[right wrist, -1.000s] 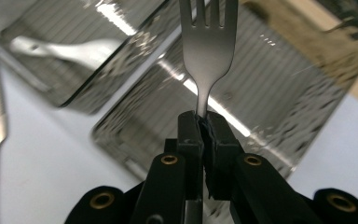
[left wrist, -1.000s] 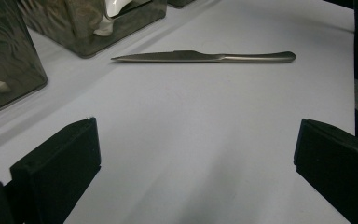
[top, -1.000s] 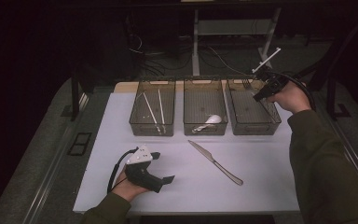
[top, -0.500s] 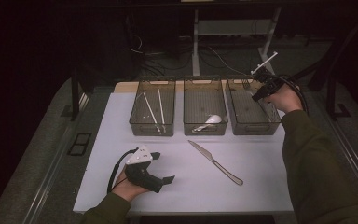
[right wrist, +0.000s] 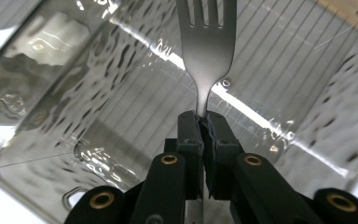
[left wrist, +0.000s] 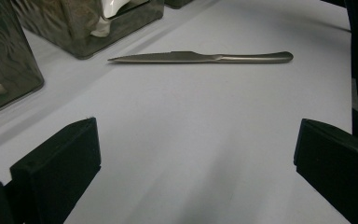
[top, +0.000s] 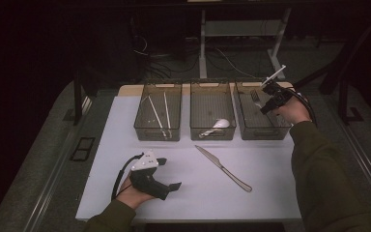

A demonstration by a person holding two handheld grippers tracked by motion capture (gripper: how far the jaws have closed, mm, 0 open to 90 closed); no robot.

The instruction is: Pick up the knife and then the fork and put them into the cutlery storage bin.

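Over the far right corner of the tabletop (top: 125, 145), your right hand-held gripper (top: 266, 107) holds the fork (right wrist: 207, 44) clamped by its neck, jaws closed tight on the metal, tines pointing away from you. Compared with a second ago, that hand has come down: the fork then rode higher above the right bin (top: 263, 126), and now its tines sit inside the bin's rim, above the ribbed floor you can see in the right gripper view. The grip itself has not changed.

That drop means the placing step is nearly done, by my judgement. The fork is in the correct compartment's airspace but not yet resting on the floor, so lower a little more before you let go, and keep the handle clear of the near wall so it does not tip out.

Your left hand-held gripper (top: 174, 186) rests near the near left corner of the tabletop, jaws spread wide with nothing between them, unmoved over the same second. The knife (left wrist: 200, 57) lies flat on the tabletop near the middle, just short of the bins, blade pointing toward the middle bin (top: 212, 133). That bin holds a white spoon (top: 217, 124), and the left bin (top: 158, 130) holds a pair of chopsticks (top: 160, 110).

Once the fork is down, the knife looks like the last loose piece. Lying flat, it may be awkward to pinch, so come at it across the handle.
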